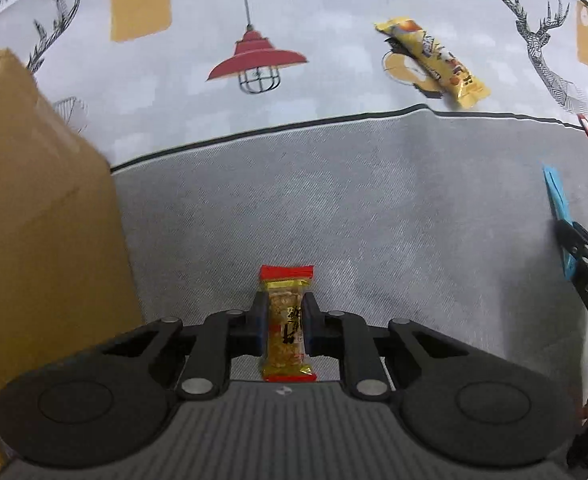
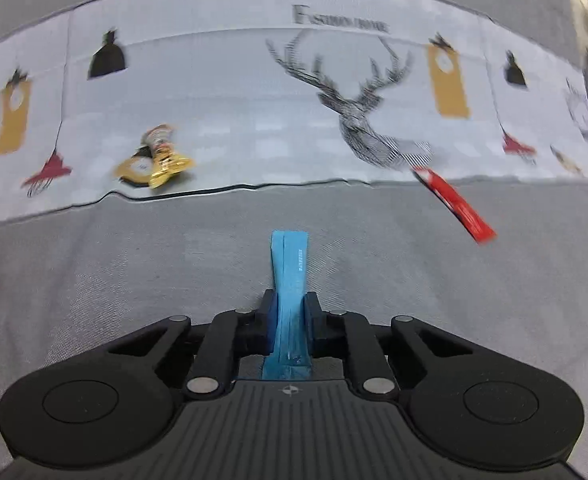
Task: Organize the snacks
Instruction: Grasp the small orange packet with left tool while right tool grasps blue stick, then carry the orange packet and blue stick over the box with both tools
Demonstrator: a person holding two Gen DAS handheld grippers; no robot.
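The left gripper (image 1: 284, 326) is clamping a peanut bar (image 1: 287, 328) and the right gripper (image 2: 290, 320) a blue packet (image 2: 290, 280), needing steady squeezes while lifting toward the cardboard box (image 1: 34, 220).

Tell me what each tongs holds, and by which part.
Left tongs: the gold snack bar with red ends, pinched across its middle. Right tongs: the blue stick packet, pinched nearer its rear end.

The right gripper (image 2: 290, 312) pinches a blue snack packet (image 2: 290, 276) over the grey tablecloth (image 2: 134, 272); a yellow packet (image 2: 162, 156) and a red stick (image 2: 454, 204) lie beyond.
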